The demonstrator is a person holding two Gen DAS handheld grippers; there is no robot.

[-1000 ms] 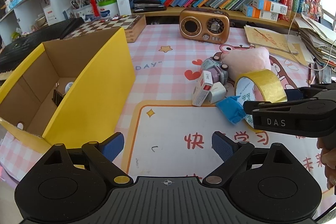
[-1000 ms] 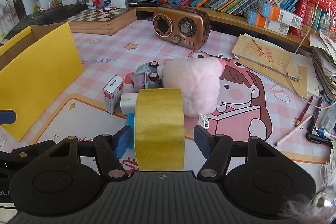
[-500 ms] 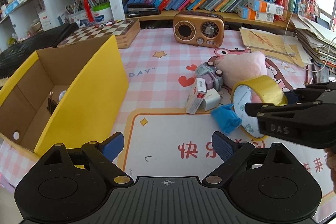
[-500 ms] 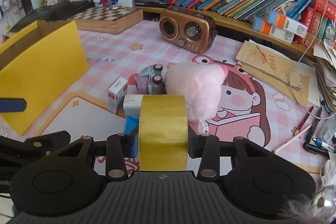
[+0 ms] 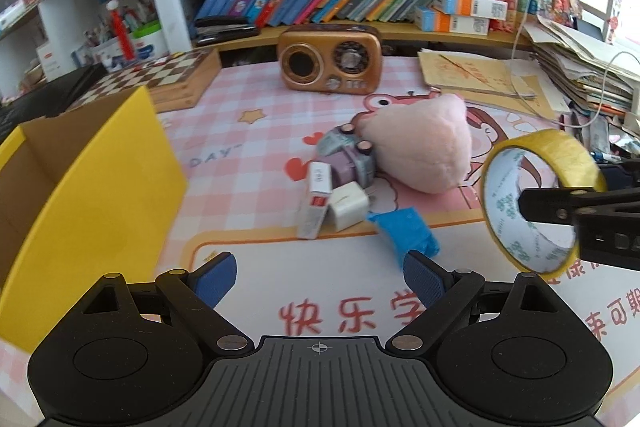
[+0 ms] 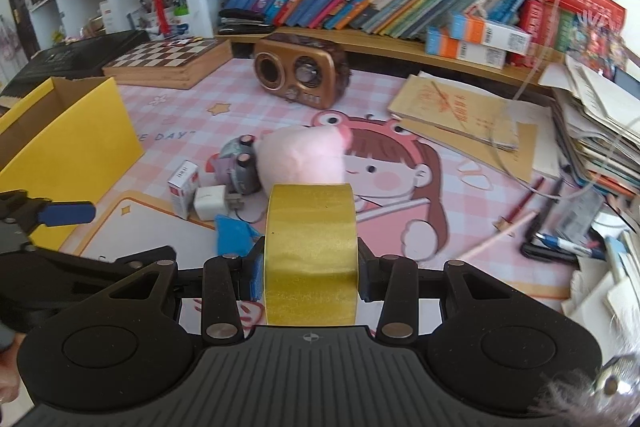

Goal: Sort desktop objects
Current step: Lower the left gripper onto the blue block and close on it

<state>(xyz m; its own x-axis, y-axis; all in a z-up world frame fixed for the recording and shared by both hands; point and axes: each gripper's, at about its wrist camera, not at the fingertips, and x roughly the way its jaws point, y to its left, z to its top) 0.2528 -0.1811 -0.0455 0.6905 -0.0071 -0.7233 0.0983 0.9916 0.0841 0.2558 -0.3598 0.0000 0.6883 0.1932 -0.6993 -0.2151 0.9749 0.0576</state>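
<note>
My right gripper (image 6: 310, 267) is shut on a yellow tape roll (image 6: 310, 243) and holds it upright above the pink mat; in the left wrist view the tape roll (image 5: 554, 147) hangs at the right edge. My left gripper (image 5: 320, 279) is open and empty, low over the mat's white panel. Just beyond it lies a pile: a blue crumpled piece (image 5: 404, 231), a white charger cube (image 5: 348, 205), a small white and red box (image 5: 316, 203), a purple-grey toy car (image 5: 348, 155) and a pink plush (image 5: 420, 151). An open yellow cardboard box (image 5: 92, 179) stands at the left.
A brown radio (image 5: 330, 63) and a chessboard box (image 5: 172, 75) sit at the back under the bookshelf. Loose papers (image 5: 472, 75) and stacked documents crowd the right side. Pens and pencils (image 6: 560, 243) lie by the mat's right edge.
The right gripper's jaws closed onto the tape roll and raised it off the mat. The left gripper drifted right, nearer the pile, still open.
</note>
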